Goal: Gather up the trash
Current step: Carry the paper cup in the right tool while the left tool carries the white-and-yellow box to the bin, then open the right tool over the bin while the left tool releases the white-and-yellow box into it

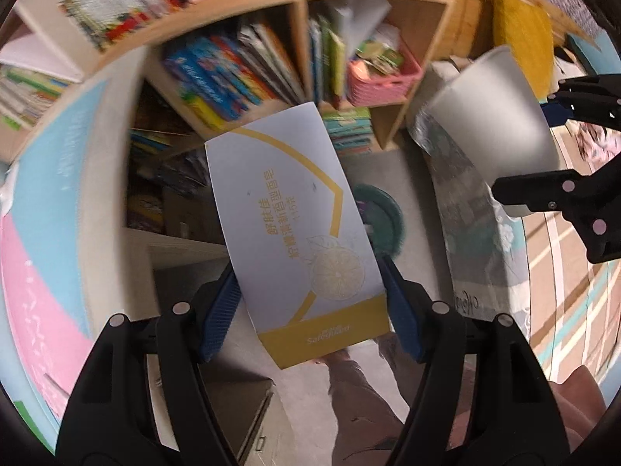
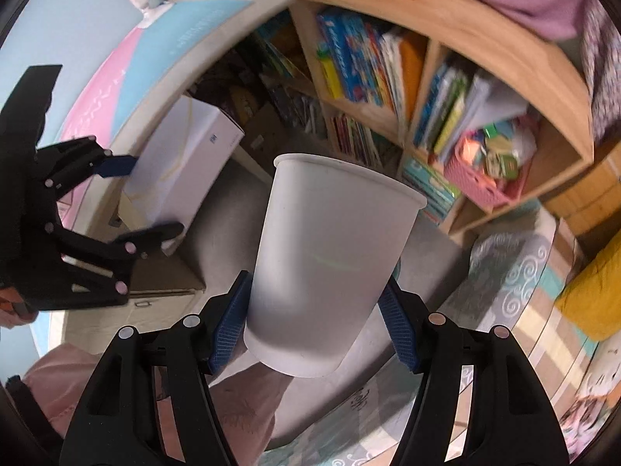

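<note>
Trash is in hand — left gripper clamps the soap box, right gripper clamps the paper cup, both aloft. Next, I judge: carrying to the green bin.

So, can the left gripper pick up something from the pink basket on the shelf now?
Probably not: the left gripper is already shut on the soap box, so its jaws are occupied; the pink basket sits beyond it.
</note>
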`<state>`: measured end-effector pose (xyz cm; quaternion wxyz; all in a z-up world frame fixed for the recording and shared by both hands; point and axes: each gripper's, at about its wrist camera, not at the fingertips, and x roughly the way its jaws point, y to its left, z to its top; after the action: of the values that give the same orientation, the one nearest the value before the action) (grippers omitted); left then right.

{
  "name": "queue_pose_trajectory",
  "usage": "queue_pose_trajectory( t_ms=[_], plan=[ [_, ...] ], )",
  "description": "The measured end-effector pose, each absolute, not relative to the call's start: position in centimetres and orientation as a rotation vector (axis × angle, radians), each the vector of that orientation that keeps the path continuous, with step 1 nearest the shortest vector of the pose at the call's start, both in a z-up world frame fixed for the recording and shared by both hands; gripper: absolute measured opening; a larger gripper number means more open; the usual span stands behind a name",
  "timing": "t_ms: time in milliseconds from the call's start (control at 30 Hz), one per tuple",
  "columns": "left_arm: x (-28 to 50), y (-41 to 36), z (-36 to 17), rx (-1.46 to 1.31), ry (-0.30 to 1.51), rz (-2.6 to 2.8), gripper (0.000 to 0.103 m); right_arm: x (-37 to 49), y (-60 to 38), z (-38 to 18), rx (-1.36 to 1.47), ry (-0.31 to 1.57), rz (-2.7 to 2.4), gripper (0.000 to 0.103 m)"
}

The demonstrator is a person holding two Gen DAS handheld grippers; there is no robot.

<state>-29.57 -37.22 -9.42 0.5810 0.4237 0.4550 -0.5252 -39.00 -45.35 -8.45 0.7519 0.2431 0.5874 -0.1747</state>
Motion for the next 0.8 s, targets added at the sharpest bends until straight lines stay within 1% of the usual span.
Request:
queue_pose_trajectory(
  t_ms=[167, 267, 300, 333, 367, 400, 600, 700, 800],
  plan=[
    [-32.3, -39.3, -11.0, 1.038, 1.091, -1.268, 0.067, -40.8, -46.9, -9.9, 0.588, 1.284, -0.379, 0.066],
    [-33.4, -40.7, -11.6, 1.051, 1.107, -1.286, 0.068, -41.3, -47.7, -10.3, 0.609, 1.280, -0.372, 0.068],
    [-33.6, -41.1, -11.8, 1.056, 1.110, -1.289, 0.069, -41.5, -48.1, -10.4, 0.609, 1.278, -0.371, 0.075],
    [-33.7, -41.4, -11.9, 1.063, 1.110, -1.287, 0.077, -41.6, -48.3, -10.3, 0.607, 1.275, -0.373, 0.084],
    [-33.9, -41.8, -12.0, 1.070, 1.103, -1.283, 0.080, -41.8, -48.5, -10.2, 0.601, 1.269, -0.382, 0.086],
    [-34.0, -41.9, -12.0, 1.073, 1.099, -1.283, 0.083, -42.1, -48.9, -10.0, 0.597, 1.259, -0.393, 0.086],
    [-33.9, -42.6, -12.3, 1.103, 1.092, -1.278, 0.084, -43.9, -51.0, -9.6, 0.630, 1.241, -0.440, 0.086],
    [-33.7, -42.7, -12.3, 1.105, 1.085, -1.268, 0.088, -44.5, -51.6, -9.6, 0.634, 1.237, -0.449, 0.086],
    [-33.4, -42.9, -12.1, 1.101, 1.080, -1.261, 0.088, -45.0, -51.9, -9.6, 0.637, 1.238, -0.455, 0.086]
  ],
)
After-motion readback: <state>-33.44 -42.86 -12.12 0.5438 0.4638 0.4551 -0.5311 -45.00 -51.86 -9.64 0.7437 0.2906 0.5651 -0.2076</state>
